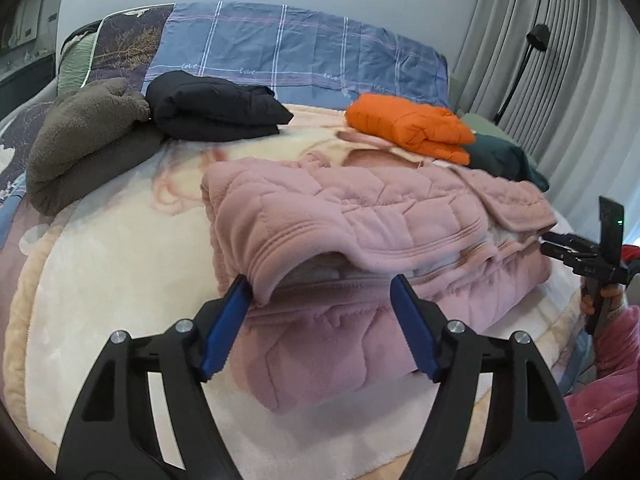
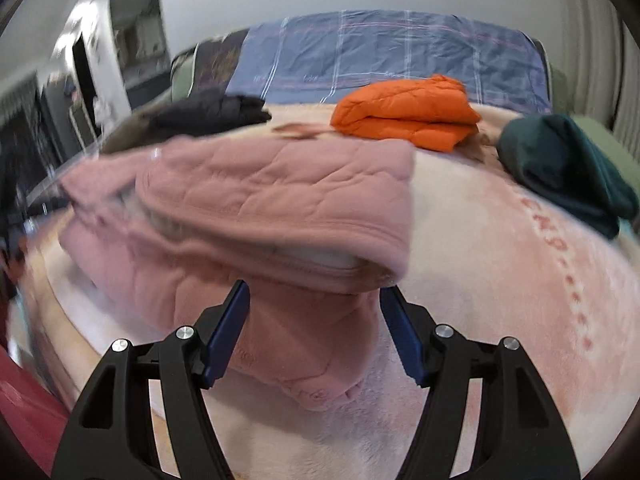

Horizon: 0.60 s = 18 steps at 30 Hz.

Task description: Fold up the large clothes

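Observation:
A pink quilted fleece garment (image 1: 360,216) lies folded in layers on the cream blanket (image 1: 120,264); it also shows in the right wrist view (image 2: 260,200). My left gripper (image 1: 322,286) is open and empty, its blue pads (image 1: 228,320) spread at the garment's near left edge. My right gripper (image 2: 314,294) is open and empty in front of the garment's near right corner. The right gripper also shows in the left wrist view (image 1: 554,242), at the garment's right end.
Folded clothes lie at the back of the bed: a brown fleece (image 1: 84,144), a black jacket (image 1: 212,108), an orange jacket (image 1: 408,124) and a dark green garment (image 1: 504,162). A blue plaid duvet (image 1: 296,48) sits behind. Curtains (image 1: 568,60) and a lamp (image 1: 536,40) stand right.

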### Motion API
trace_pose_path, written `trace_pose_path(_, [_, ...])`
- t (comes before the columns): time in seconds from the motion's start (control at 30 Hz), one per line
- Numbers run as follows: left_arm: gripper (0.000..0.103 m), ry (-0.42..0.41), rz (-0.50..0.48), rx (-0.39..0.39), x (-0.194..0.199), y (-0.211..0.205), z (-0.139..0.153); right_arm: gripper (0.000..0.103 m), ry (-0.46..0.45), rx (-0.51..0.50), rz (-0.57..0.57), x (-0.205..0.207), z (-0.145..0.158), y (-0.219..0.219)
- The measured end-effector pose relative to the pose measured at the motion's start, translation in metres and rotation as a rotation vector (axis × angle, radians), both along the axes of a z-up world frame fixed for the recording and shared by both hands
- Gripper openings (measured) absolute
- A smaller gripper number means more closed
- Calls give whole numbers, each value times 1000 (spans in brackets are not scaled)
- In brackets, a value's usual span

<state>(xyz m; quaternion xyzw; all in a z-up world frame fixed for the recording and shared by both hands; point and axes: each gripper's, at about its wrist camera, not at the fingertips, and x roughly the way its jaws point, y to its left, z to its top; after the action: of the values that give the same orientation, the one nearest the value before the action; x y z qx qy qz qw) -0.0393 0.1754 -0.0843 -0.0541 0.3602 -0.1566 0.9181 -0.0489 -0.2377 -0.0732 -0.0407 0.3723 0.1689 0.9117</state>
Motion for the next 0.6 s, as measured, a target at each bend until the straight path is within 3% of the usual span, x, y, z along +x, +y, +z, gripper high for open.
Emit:
trace_pose_path(0.13, [72,29,82,83,4,6,-6,70,-10,-29,3,2,-1,2])
trace_pose_path(0.23, [71,52,112,38,7,17,-9,70,-12,-50,8,1,-1,3])
trace_pose_path(0.4, [23,13,89,23,11,13,5,70,-16,-86,11,4,-2,5])
trace_pose_path(0.47, [13,-8,66,-22,16,15,18,69,-49,-81,9,7,4,7])
trace_pose_path(0.6, [13,-72,68,-90,34,22,49,69,-178,-7,-4,18,35,9])
